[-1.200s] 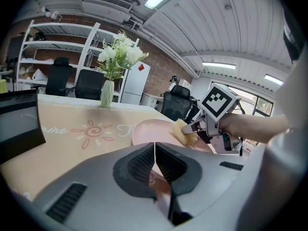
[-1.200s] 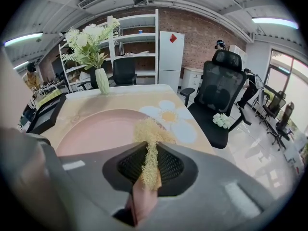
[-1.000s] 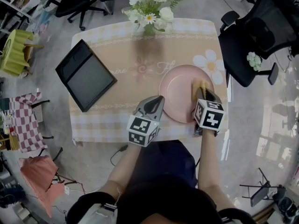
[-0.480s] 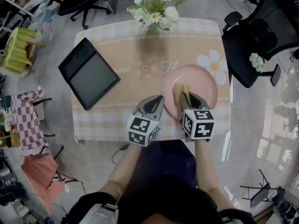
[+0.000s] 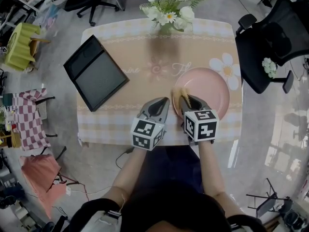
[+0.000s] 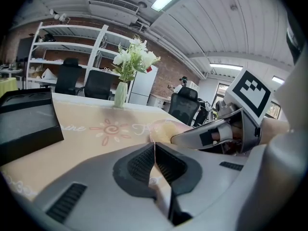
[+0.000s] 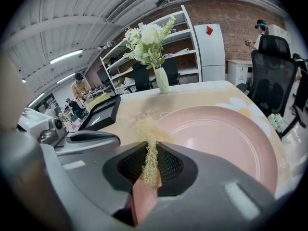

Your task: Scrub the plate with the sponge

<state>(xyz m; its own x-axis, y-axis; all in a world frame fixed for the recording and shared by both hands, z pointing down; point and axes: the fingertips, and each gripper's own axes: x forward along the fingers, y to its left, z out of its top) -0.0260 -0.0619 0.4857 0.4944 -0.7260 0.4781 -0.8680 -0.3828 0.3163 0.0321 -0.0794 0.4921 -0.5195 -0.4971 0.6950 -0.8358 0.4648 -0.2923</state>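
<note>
A pink plate (image 5: 208,88) lies on the table's right half, also wide in the right gripper view (image 7: 226,138). My right gripper (image 5: 186,100) is shut on a yellow fibrous sponge (image 5: 179,94) (image 7: 150,160), which rests at the plate's left rim. My left gripper (image 5: 158,109) hovers just left of the plate over the tablecloth, jaws shut with nothing between them (image 6: 155,158). The right gripper's body shows at the right of the left gripper view.
A black tray (image 5: 95,79) lies at the table's left. A vase of white flowers (image 5: 171,6) stands at the far edge. Office chairs (image 5: 270,42) stand to the right and behind the table (image 5: 145,52). A green stool (image 5: 19,45) and checked cloth sit on the floor left.
My right gripper has carried the sponge leftwards across the plate, from its right part to its left rim. The left gripper has stayed where it was.
</note>
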